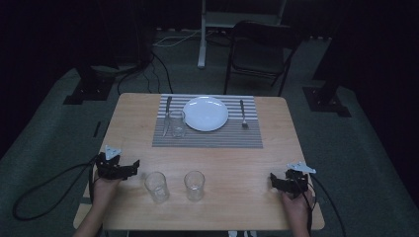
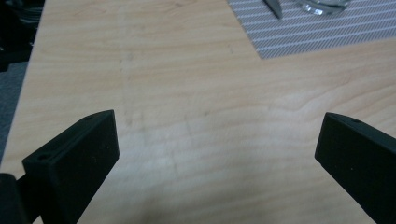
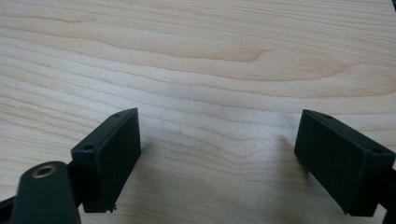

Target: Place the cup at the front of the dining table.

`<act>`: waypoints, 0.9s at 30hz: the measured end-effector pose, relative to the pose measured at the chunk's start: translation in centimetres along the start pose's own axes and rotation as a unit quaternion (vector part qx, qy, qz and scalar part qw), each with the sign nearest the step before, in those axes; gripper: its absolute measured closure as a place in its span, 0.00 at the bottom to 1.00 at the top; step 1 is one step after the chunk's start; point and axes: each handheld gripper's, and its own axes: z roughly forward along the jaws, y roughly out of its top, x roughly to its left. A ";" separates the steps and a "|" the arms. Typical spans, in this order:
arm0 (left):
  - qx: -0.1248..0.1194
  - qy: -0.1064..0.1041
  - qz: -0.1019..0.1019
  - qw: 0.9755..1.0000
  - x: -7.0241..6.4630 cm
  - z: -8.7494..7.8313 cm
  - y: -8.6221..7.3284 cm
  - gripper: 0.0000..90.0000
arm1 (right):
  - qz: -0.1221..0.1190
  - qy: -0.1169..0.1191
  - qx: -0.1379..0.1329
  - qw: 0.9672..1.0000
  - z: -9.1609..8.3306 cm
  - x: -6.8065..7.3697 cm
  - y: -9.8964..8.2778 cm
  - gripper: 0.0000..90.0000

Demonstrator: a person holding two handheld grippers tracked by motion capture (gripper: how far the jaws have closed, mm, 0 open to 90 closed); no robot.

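We rest both grippers, the left gripper [image 1: 132,167] and right gripper [image 1: 273,181], jaws spread and empty; two clear tumblers [image 1: 157,186] between them await a grasp.

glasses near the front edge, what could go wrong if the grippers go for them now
1. The two near glasses stand close together; the open left gripper reaching for one could knock the other over.
2. Both are clear and the room is dim, so their rims are hard to judge and a jaw may clip one.
3. The third glass stands right beside the knife and plate, leaving little room for the jaws.
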 end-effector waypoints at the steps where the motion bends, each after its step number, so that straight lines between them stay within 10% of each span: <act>1: 0.000 0.000 0.000 1.000 0.0 0.0 0.0 0.00 | 0.000 0.000 0.000 1.000 0.0 0.0 0.0 0.16; 27: 0.010 0.113 -0.039 0.993 1.3 -5.3 -5.7 0.00 | 0.001 0.000 0.000 1.000 0.0 0.0 0.0 0.16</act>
